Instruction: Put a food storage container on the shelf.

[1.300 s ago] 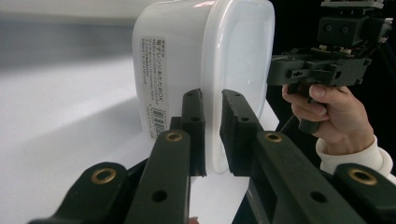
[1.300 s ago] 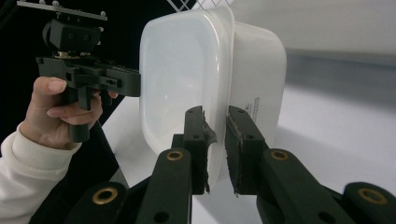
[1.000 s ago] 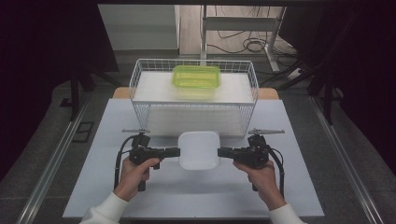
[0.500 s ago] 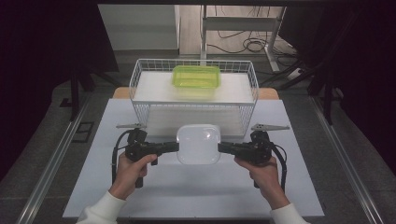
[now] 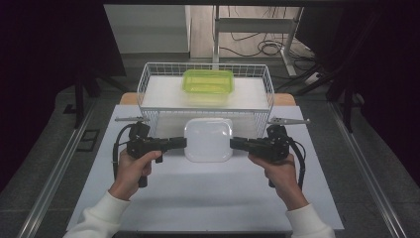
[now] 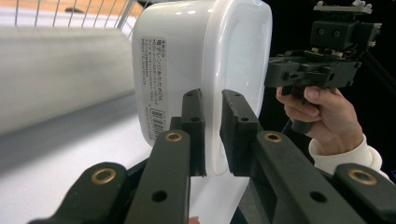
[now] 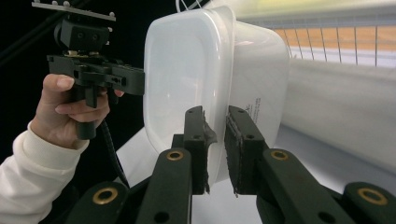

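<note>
A white plastic container (image 5: 208, 140) with rounded corners hangs in the air in front of the wire basket (image 5: 148, 82), held from both sides. My left gripper (image 5: 183, 143) is shut on the rim of the white container (image 6: 201, 56) at its left edge. My right gripper (image 5: 233, 144) is shut on the opposite rim of the white container (image 7: 210, 70). In each gripper view the rim sits pinched between the two black jaws. A barcode label shows on the container's underside. A green lidded container (image 5: 208, 82) rests inside the basket.
The wire basket stands at the far side of a white table mat (image 5: 198, 198), on a raised white surface. Metal rails run along both sides of the table. Cables and a frame leg lie on the floor beyond.
Both grippers have risen with the white container, which now sits higher and closer to the basket's front wall than a second ago.
</note>
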